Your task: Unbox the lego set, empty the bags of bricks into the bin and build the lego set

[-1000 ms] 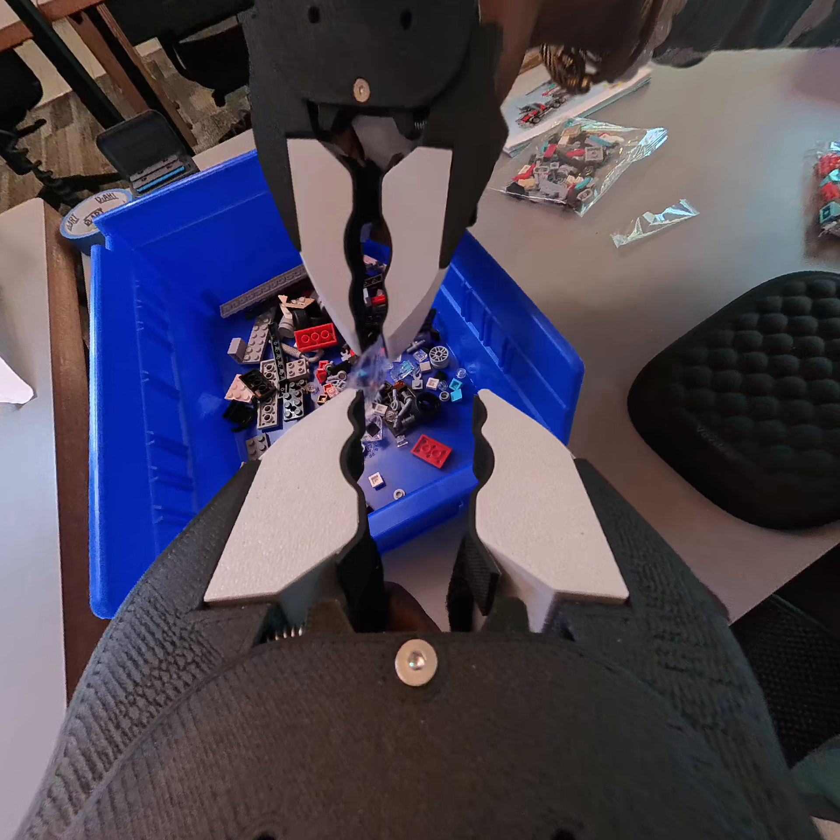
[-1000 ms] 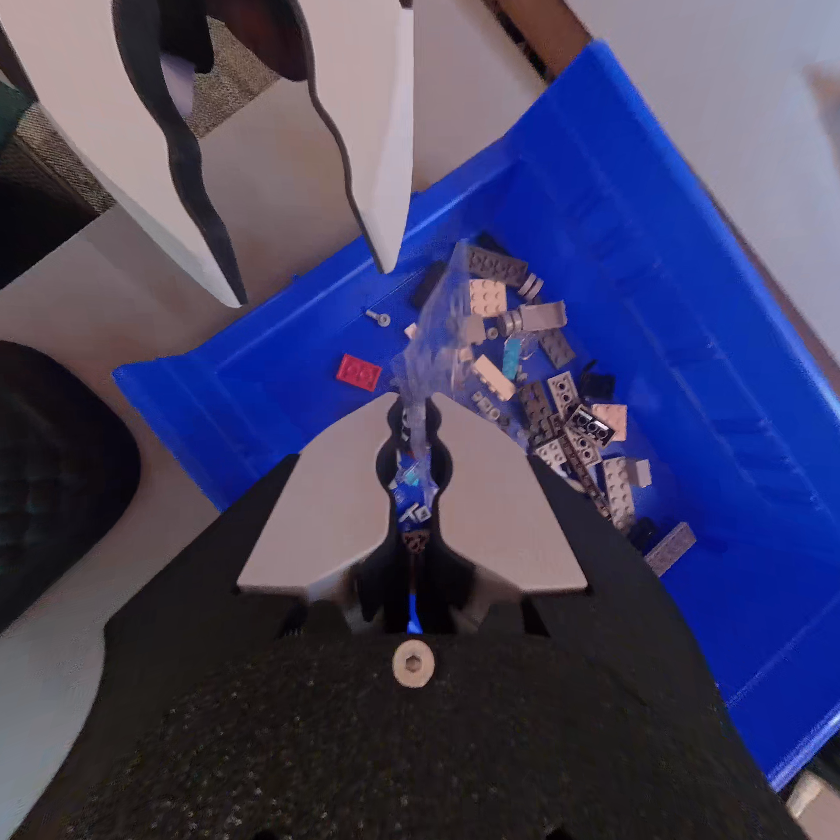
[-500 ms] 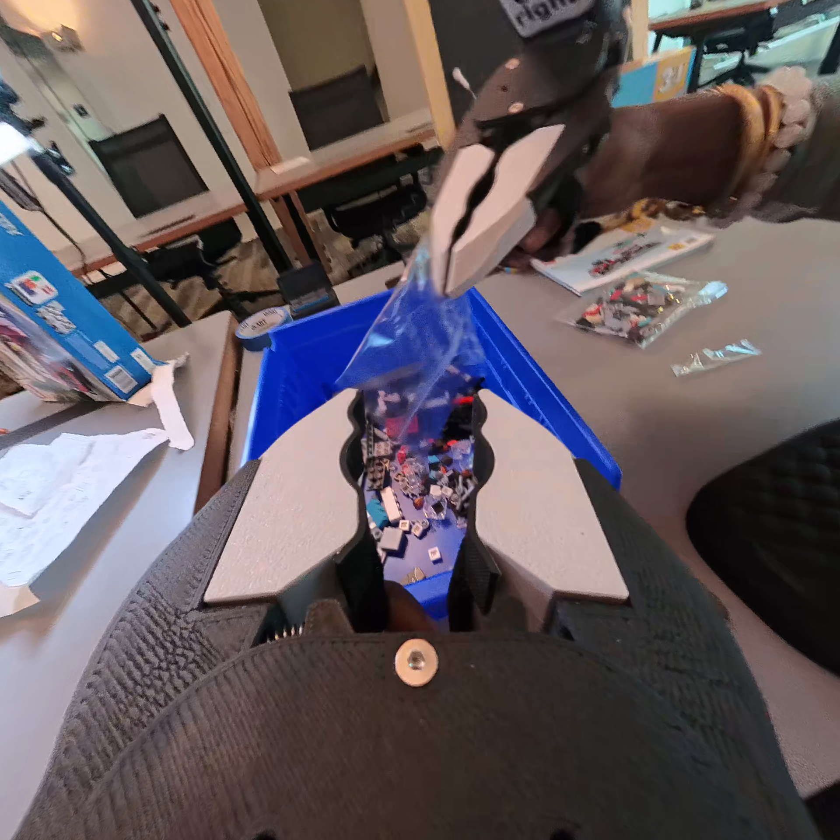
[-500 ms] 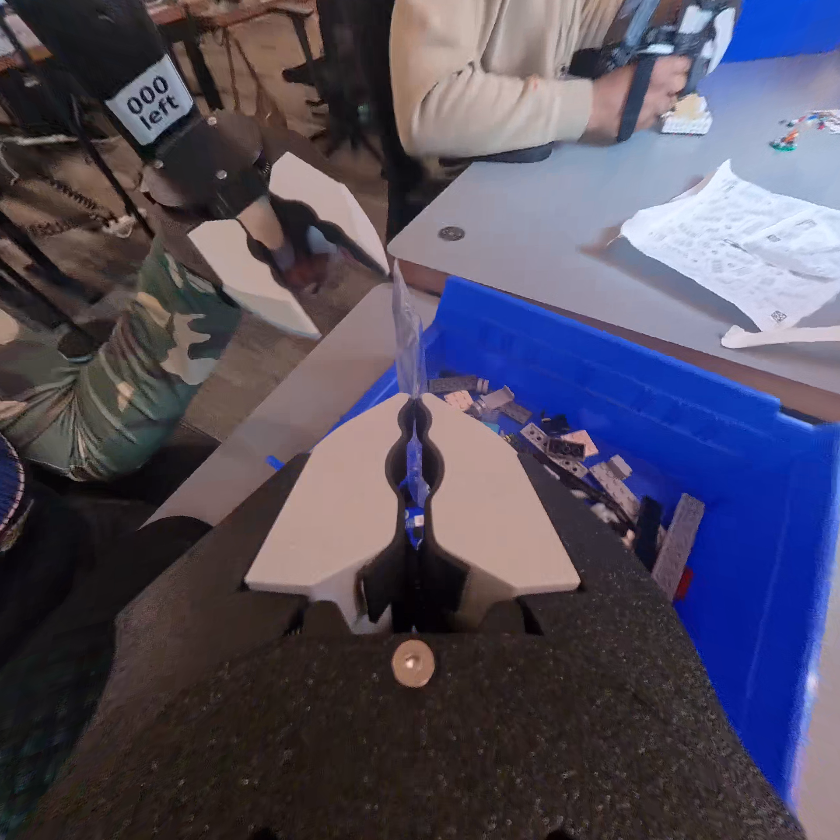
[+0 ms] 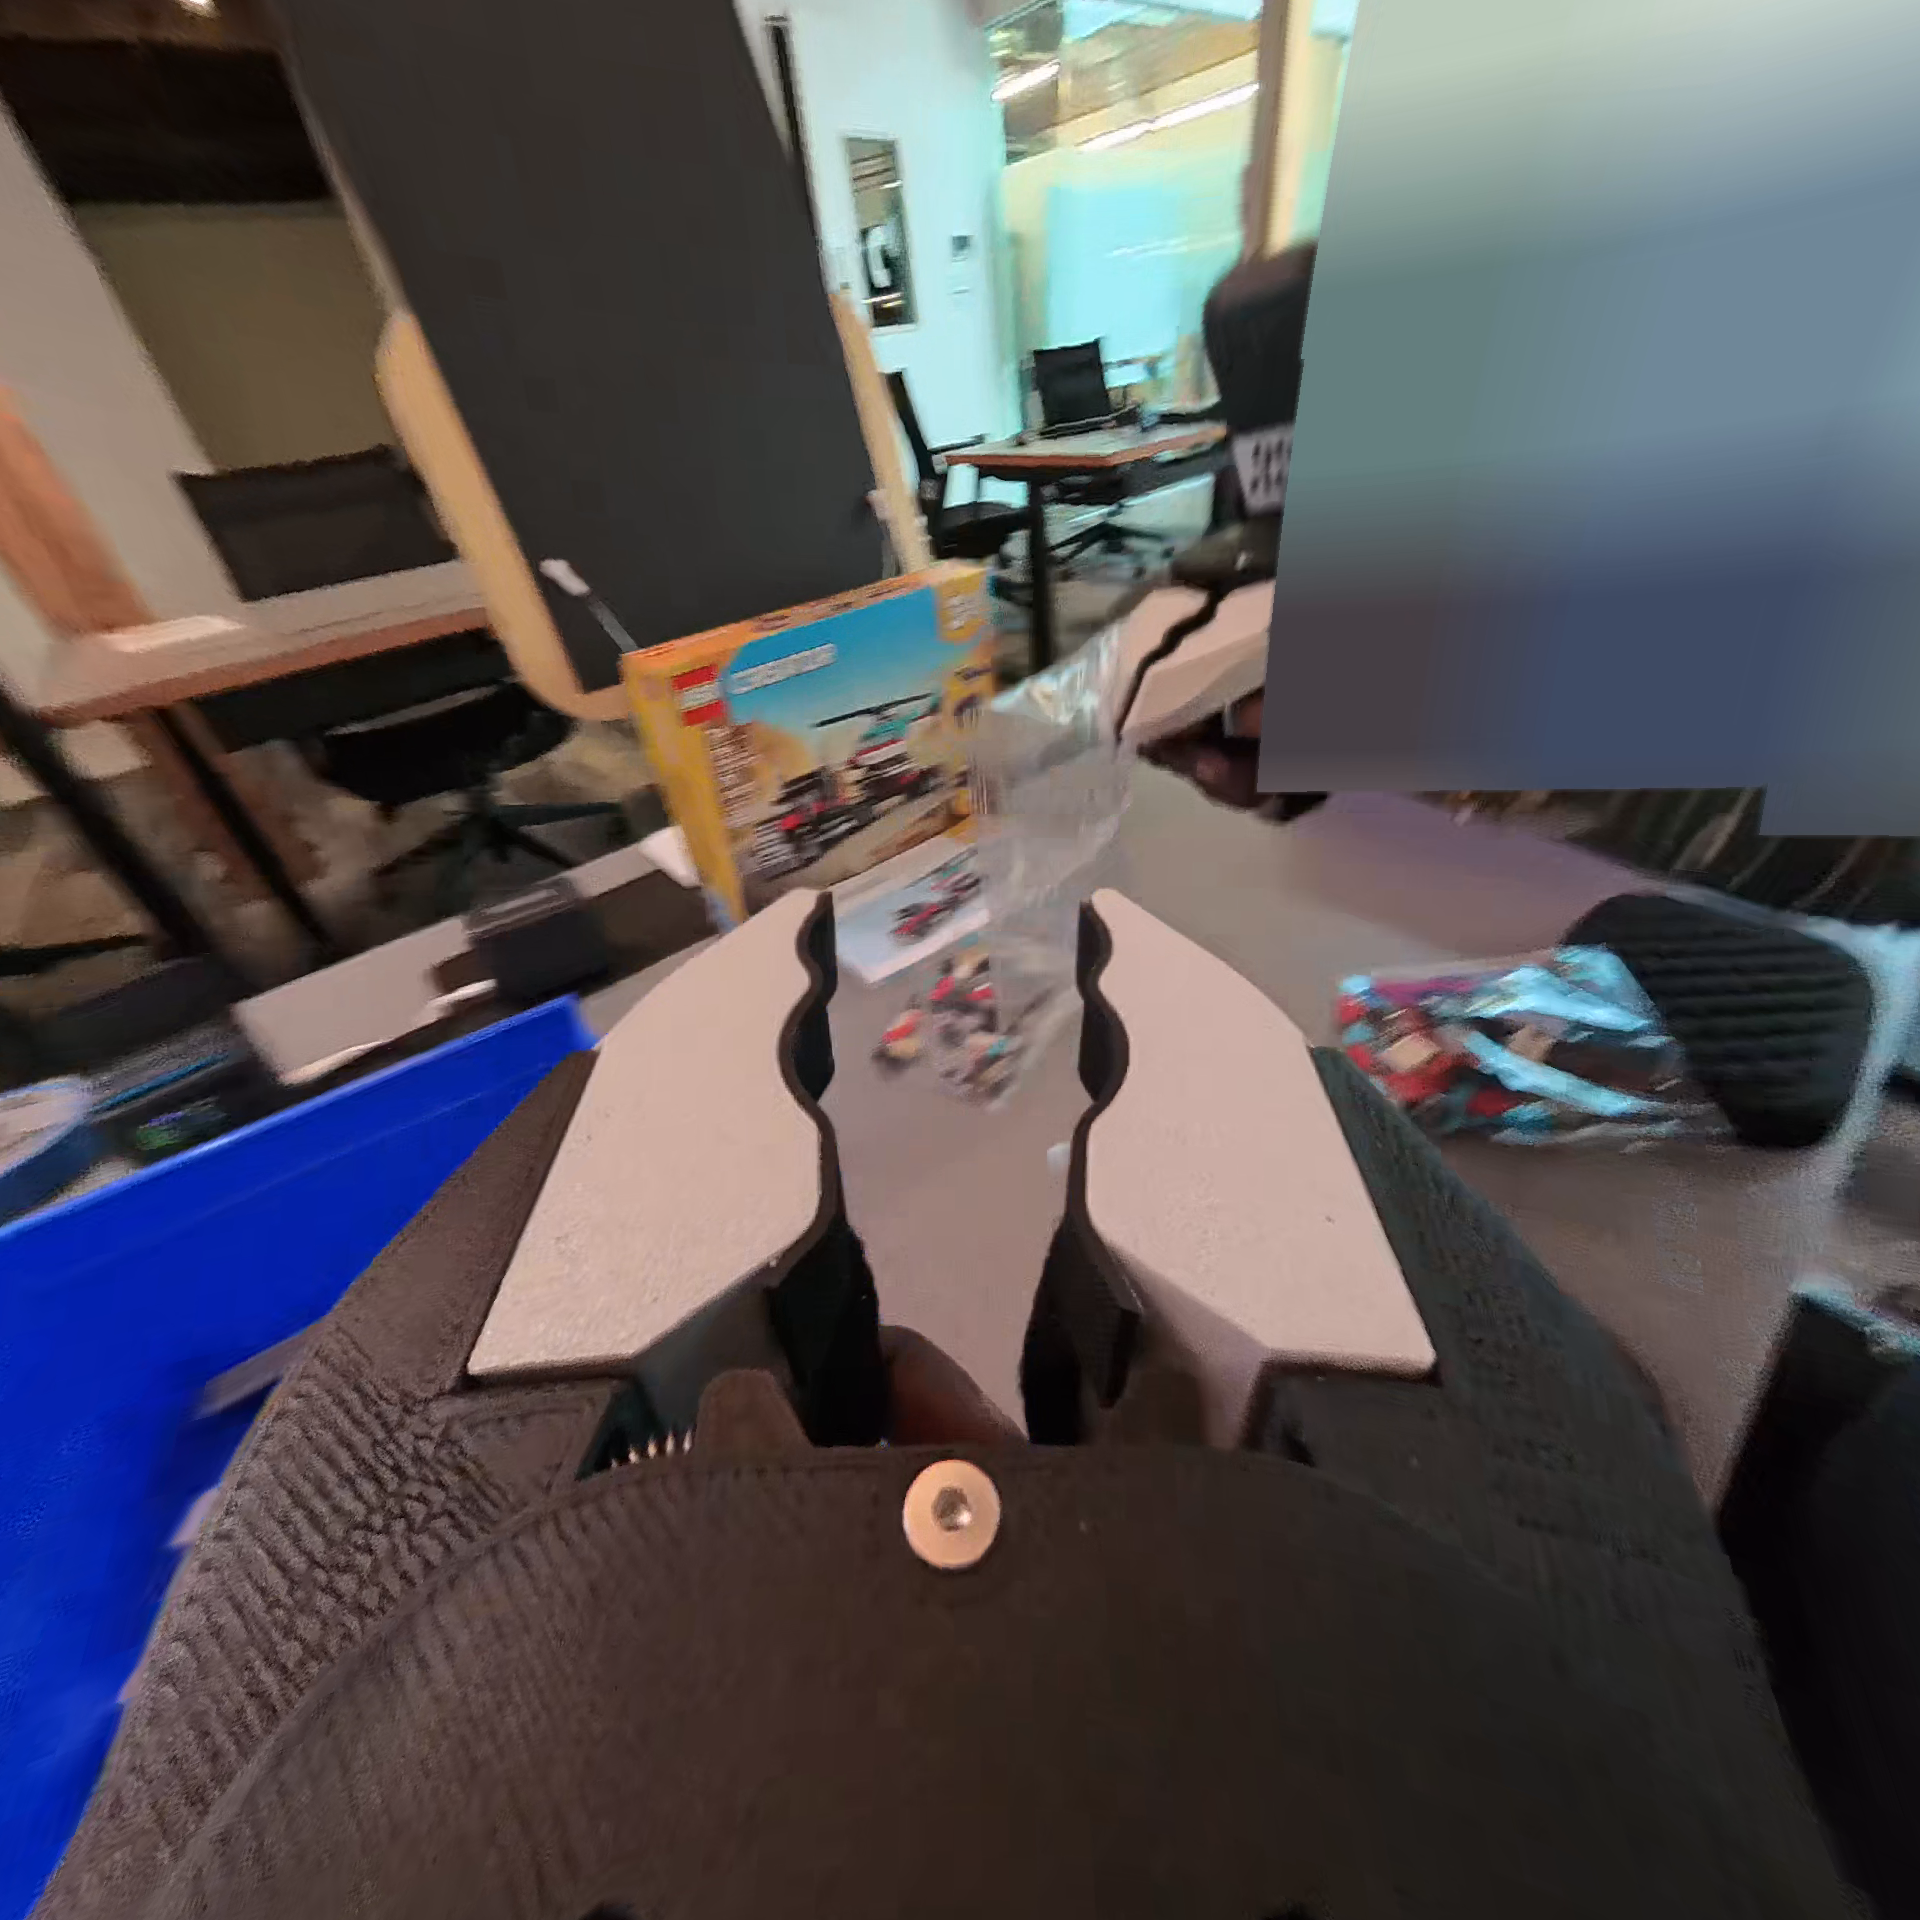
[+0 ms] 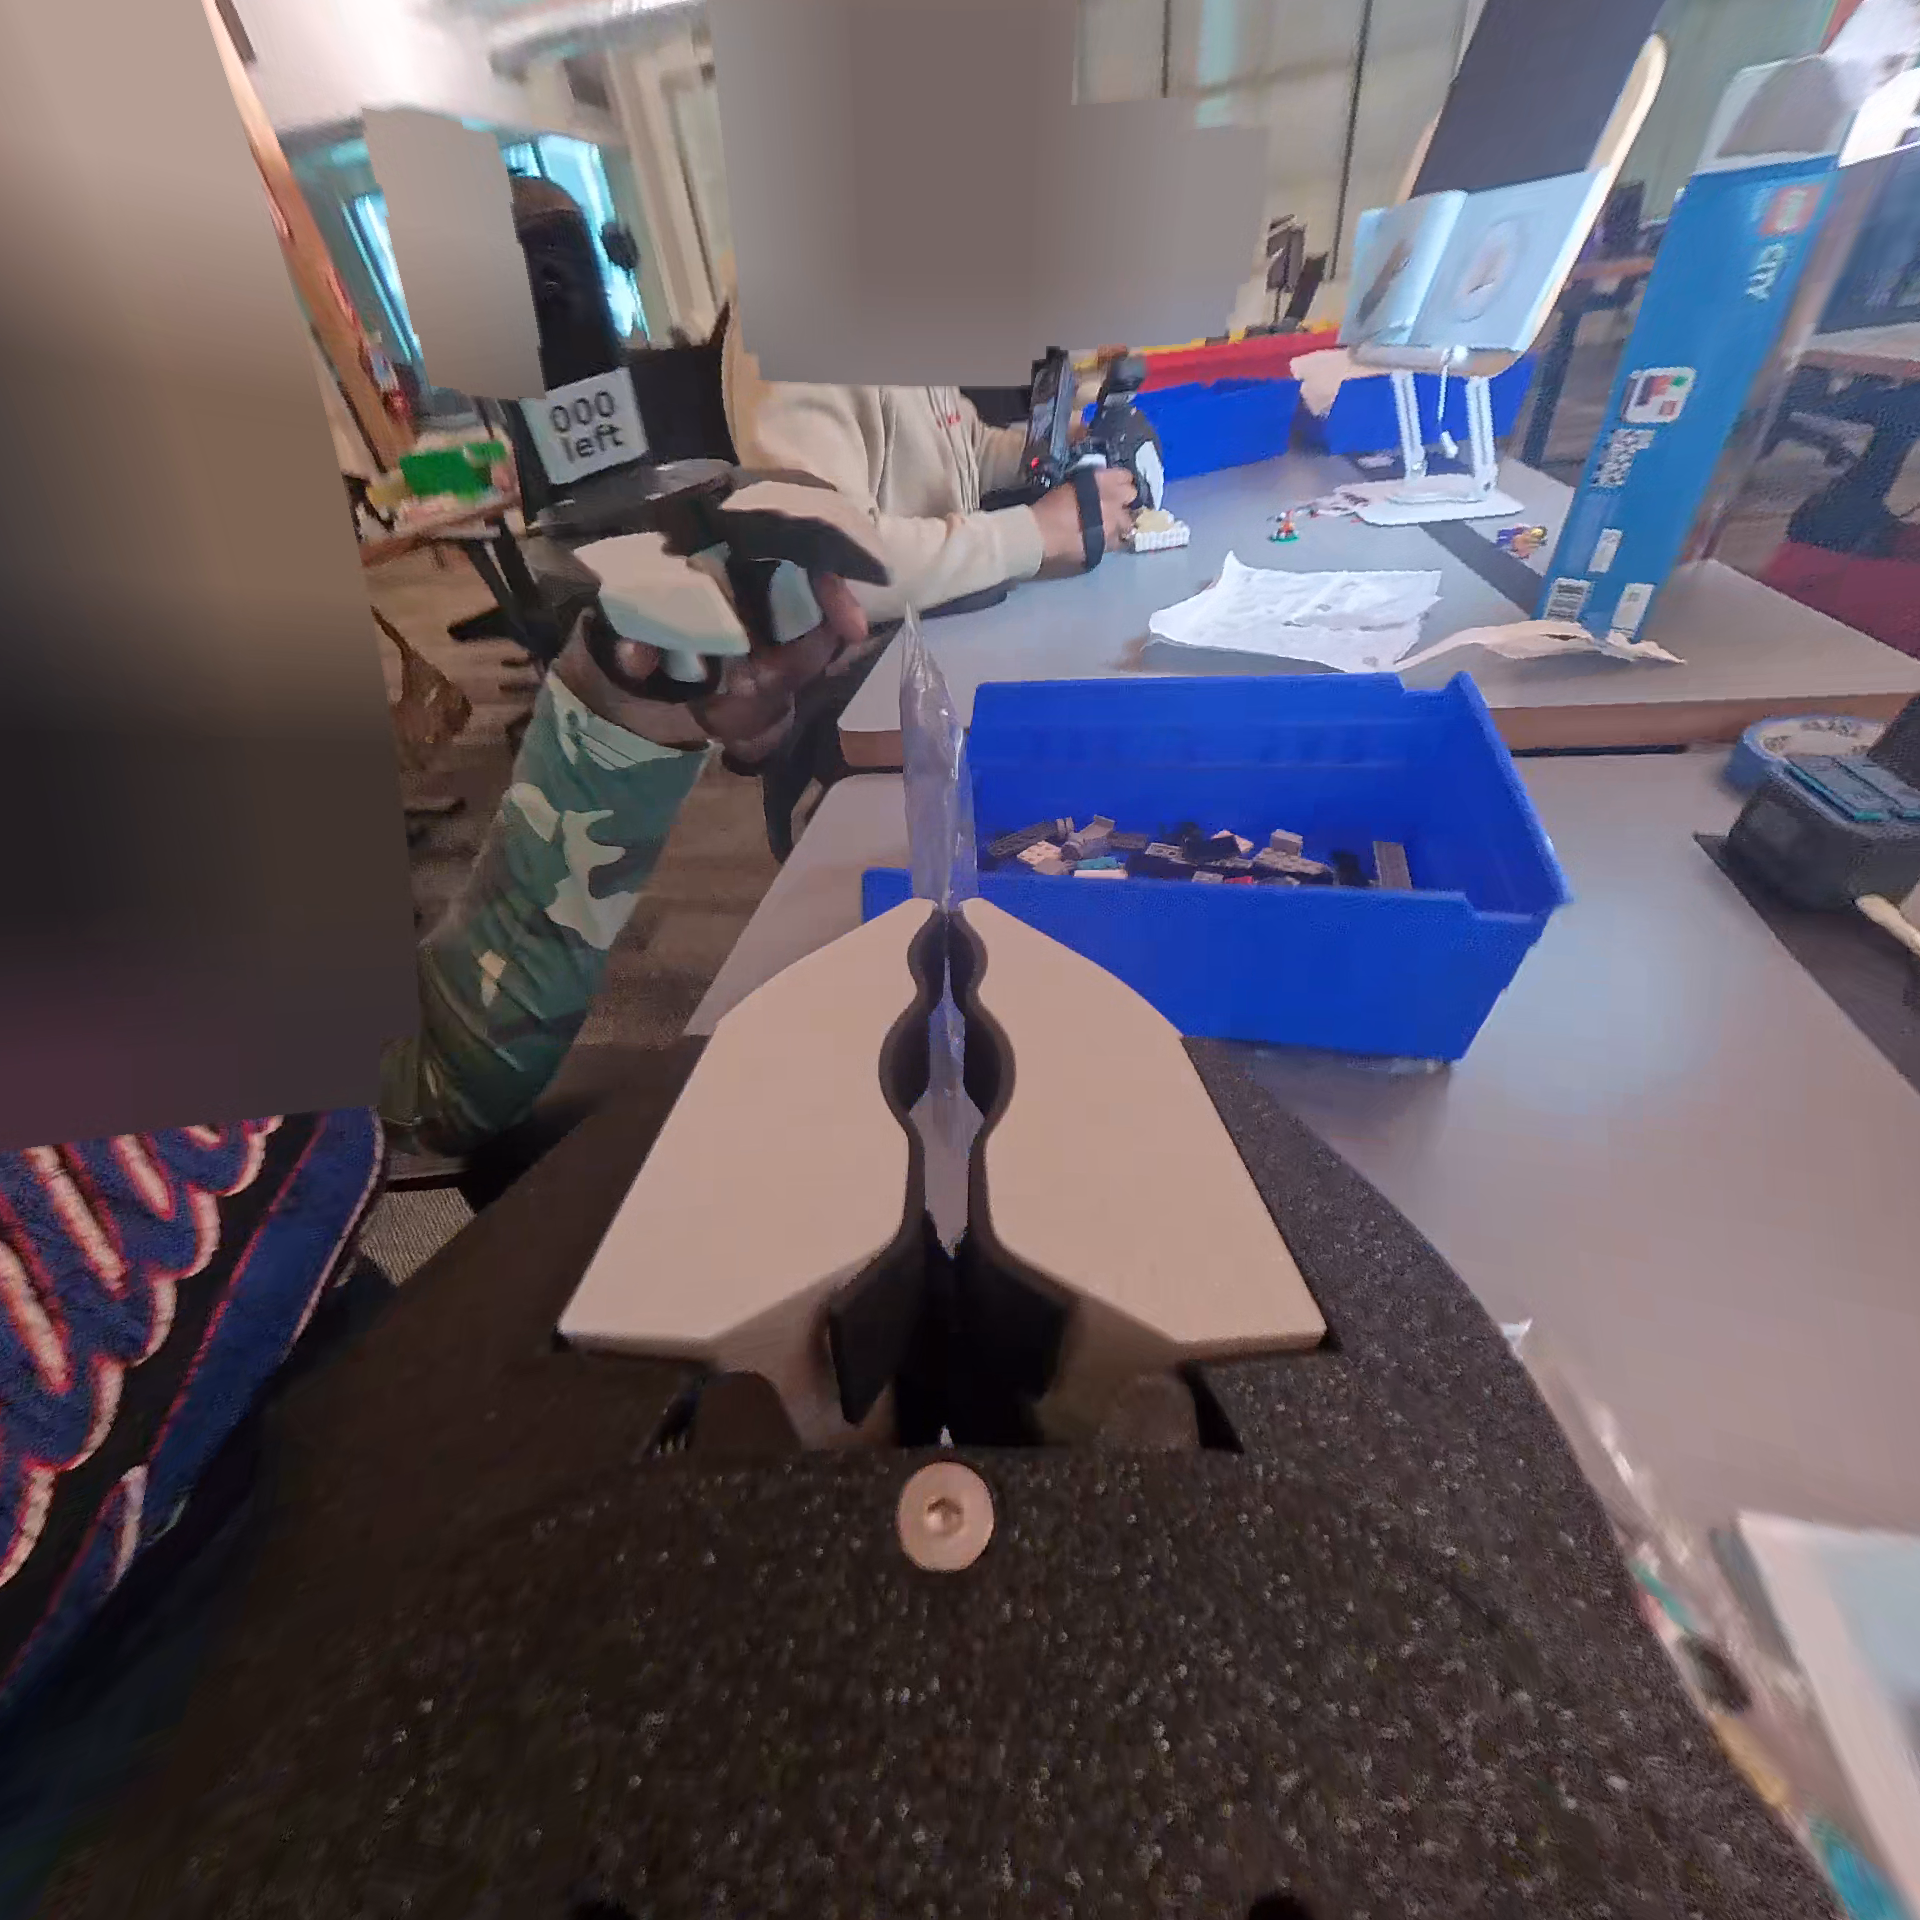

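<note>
The left gripper is held up with its fingers spread and nothing between them. In the right wrist view, the right gripper pinches an emptied clear plastic bag, which stands up from the fingertips. The blue bin sits on the grey table with loose lego bricks inside. The left wrist view shows the lego box standing upright and unopened brick bags lying to the right.

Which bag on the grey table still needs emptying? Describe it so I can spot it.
On the grey table, look right of the left gripper to the black bumpy pad. The full bag lies against it: crinkled, packed with red and teal bricks, unlike the empty clear bag.
</note>
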`<state>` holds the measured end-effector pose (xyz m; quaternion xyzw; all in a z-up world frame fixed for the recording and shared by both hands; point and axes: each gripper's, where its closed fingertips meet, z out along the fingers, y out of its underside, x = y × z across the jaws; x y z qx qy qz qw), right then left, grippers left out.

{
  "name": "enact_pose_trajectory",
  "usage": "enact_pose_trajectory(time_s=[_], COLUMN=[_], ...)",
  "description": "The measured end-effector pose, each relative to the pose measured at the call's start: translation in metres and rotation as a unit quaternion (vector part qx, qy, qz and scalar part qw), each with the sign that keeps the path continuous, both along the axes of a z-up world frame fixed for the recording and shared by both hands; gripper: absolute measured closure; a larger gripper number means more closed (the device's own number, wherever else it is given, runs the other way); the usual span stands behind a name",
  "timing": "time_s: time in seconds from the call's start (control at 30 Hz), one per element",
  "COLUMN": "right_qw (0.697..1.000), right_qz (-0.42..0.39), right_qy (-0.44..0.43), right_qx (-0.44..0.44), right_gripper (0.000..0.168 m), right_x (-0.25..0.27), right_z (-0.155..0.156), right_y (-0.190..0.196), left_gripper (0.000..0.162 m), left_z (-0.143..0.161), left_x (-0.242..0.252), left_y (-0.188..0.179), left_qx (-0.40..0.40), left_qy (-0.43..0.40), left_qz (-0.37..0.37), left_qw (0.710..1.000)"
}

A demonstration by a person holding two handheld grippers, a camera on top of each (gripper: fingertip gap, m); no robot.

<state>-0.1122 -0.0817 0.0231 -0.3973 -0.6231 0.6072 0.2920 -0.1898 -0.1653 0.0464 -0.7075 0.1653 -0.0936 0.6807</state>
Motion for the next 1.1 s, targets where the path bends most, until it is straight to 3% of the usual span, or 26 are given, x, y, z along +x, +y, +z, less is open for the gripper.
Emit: enact_pose_trajectory(time_s=[0.07,0.17,0.43,0.53,0.57,0.6,0.7,0.77,0.83,0.9,0.97,1.1], right_qw=[1.000,0.998,0.993,0.993,0.993,0.992,0.987,0.985,0.984,0.985,0.986,0.985], right_qz=[-0.012,-0.033,-0.017,0.000,0.006,0.012,0.008,0.003,-0.001,0.002,-0.011,-0.043], right_qy=[0.012,0.029,0.049,0.046,0.049,0.058,0.096,0.113,0.127,0.139,0.150,0.170], right_qx=[-0.014,-0.039,-0.106,-0.111,-0.112,-0.112,-0.130,-0.130,-0.121,-0.101,-0.073,0.001], right_gripper=[0.168,0.168,0.168,0.168,0.167,0.165,0.132,0.128,0.134,0.166,0.167,0.168], right_x=[0.027,0.056,0.080,0.083,0.083,0.084,0.085,0.084,0.082,0.083,0.084,0.087], right_z=[-0.011,-0.024,-0.039,-0.042,-0.042,-0.040,-0.032,-0.032,-0.032,-0.032,-0.033,-0.037], right_y=[0.004,0.011,0.016,0.010,0.008,0.006,0.005,0.002,-0.001,-0.005,-0.004,0.001], left_gripper=[0.118,0.117,0.117,0.131,0.147,0.160,0.162,0.162,0.162,0.162,0.153,0.109], left_z=[0.002,-0.018,-0.070,-0.073,-0.072,-0.069,-0.053,-0.049,-0.052,-0.057,-0.064,-0.079], left_x=[0.027,0.065,0.112,0.122,0.126,0.130,0.138,0.140,0.143,0.146,0.140,0.086], left_y=[0.014,0.037,0.075,0.078,0.077,0.076,0.070,0.067,0.064,0.062,0.059,0.037], left_qx=[-0.010,-0.065,-0.142,-0.133,-0.124,-0.109,-0.066,-0.054,-0.057,-0.065,-0.079,-0.102], left_qy=[-0.029,-0.020,-0.024,-0.036,-0.034,-0.038,-0.082,-0.106,-0.109,-0.104,-0.081,0.025], left_qz=[-0.033,-0.073,-0.077,-0.090,-0.103,-0.112,-0.144,-0.152,-0.163,-0.165,-0.144,-0.017], left_qw=[0.999,0.995,0.987,0.986,0.986,0.987,0.984,0.981,0.979,0.979,0.983,0.994])
